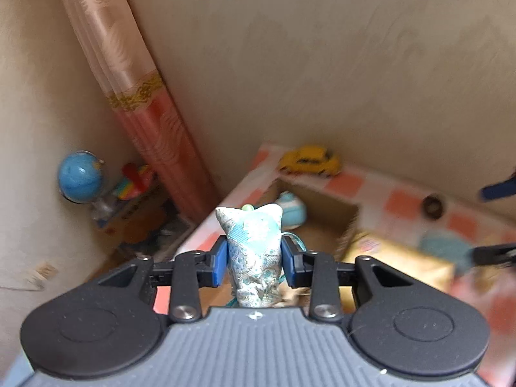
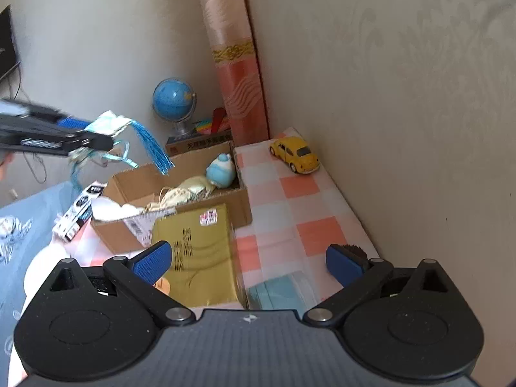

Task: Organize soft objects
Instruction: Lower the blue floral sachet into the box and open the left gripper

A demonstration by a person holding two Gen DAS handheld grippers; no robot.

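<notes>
Left wrist view: your left gripper [image 1: 254, 259] is clamped on a small silvery-blue fabric sachet [image 1: 253, 245], centre frame, blue pads pressing both its sides; sachet stands upright between them, raised over the near edge of the open cardboard box [image 1: 350, 222]; a pale blue plush [image 1: 290, 211] lies inside the box, mid-frame; yellow toy car [image 1: 309, 159] sits on the checked tablecloth [image 1: 400, 200] beyond the box; gold box [image 1: 400, 264] at right, blurred; globe [image 1: 80, 177] at left.

Right wrist view: your right gripper [image 2: 250, 261] has its jaws spread wide with nothing between them, lower frame, above the gold box [image 2: 196, 251] and a teal item [image 2: 280, 290]; sachet [image 2: 108, 125] with a blue tassel [image 2: 151, 148] hangs at upper left in the left gripper [image 2: 93, 137], above the box's [image 2: 242, 206] left end; plush [image 2: 221, 171] and cream soft items [image 2: 187, 188] lie inside.
</notes>
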